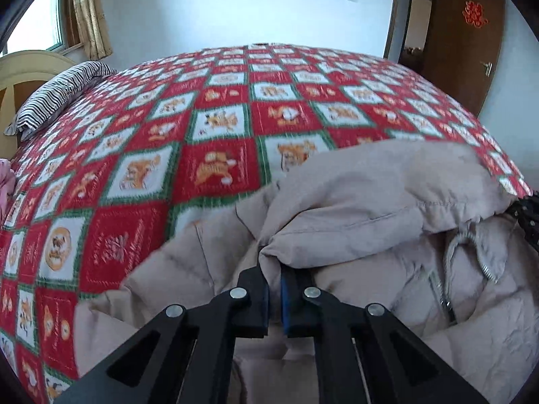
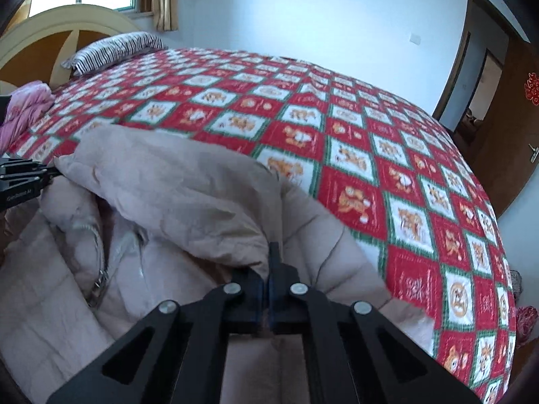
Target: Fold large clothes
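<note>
A beige padded jacket [image 1: 370,195] lies bunched on the near side of the bed, its silver zipper [image 1: 441,289] showing on the open front. My left gripper [image 1: 274,269] is shut on a fold of the jacket's edge, the fabric pinched between its black fingers. In the right wrist view the same jacket [image 2: 175,188] fills the lower left, and my right gripper [image 2: 267,269] is shut on another fold of it. The left gripper [image 2: 50,173] shows at the left edge there, holding the far corner. The right gripper's black body shows at the right edge of the left wrist view.
The bed wears a red, white and green checked cover [image 1: 215,128] with wide bare room beyond the jacket. A striped pillow [image 2: 114,50] lies by the cream headboard [image 2: 50,23]. Pink bedding [image 2: 23,111] sits at the left. A brown door [image 1: 471,43] stands open on the right.
</note>
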